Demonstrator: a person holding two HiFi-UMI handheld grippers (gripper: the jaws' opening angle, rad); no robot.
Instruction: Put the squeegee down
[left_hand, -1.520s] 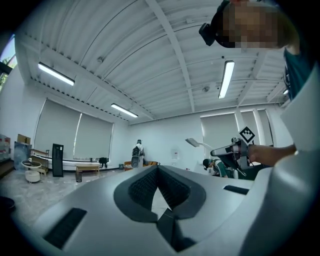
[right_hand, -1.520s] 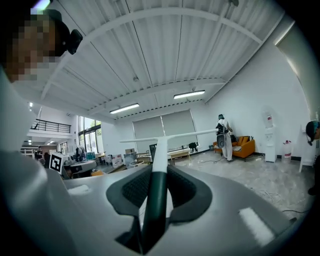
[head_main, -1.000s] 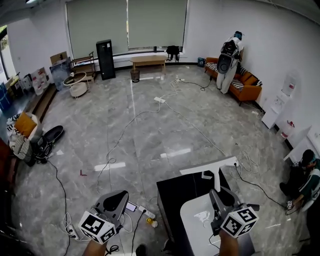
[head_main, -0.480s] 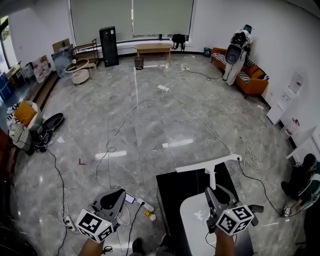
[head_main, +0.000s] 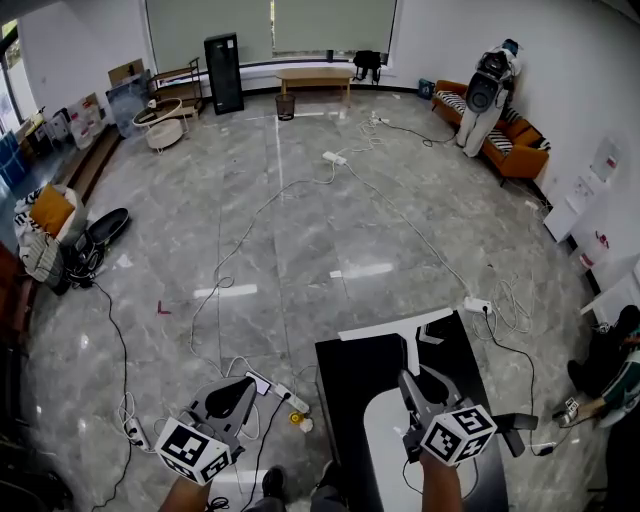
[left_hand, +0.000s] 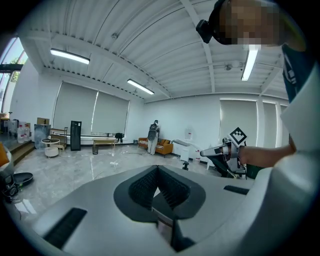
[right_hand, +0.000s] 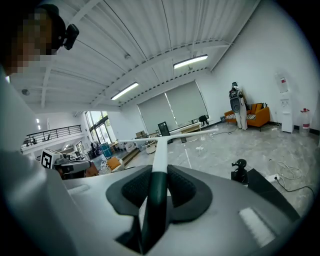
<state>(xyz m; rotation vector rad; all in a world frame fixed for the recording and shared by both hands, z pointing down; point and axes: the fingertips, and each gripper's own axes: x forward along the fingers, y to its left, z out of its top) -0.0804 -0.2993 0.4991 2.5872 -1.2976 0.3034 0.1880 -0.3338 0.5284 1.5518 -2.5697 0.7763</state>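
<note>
A white T-shaped squeegee (head_main: 397, 326) hangs over the black table (head_main: 345, 385); its blade lies crosswise above the table's far edge. My right gripper (head_main: 408, 378) is shut on the handle. In the right gripper view the dark grip of the squeegee (right_hand: 161, 147) runs between the pads of the right gripper (right_hand: 159, 171), and the white shaft and blade stick out ahead. My left gripper (head_main: 243, 386) hovers over the floor left of the table. In the left gripper view the left gripper (left_hand: 158, 168) has its pads meeting at the tips with nothing between them.
A white panel (head_main: 385, 455) lies on the black table under my right hand. Cables (head_main: 275, 205) and a power strip (head_main: 288, 402) trail across the grey floor. A person (head_main: 488, 85) stands by an orange sofa; another person (head_main: 612, 365) sits at the right edge.
Both grippers have sunk. The squeegee has come down with the right gripper, closer to the black table. The head view has tipped further down.
</note>
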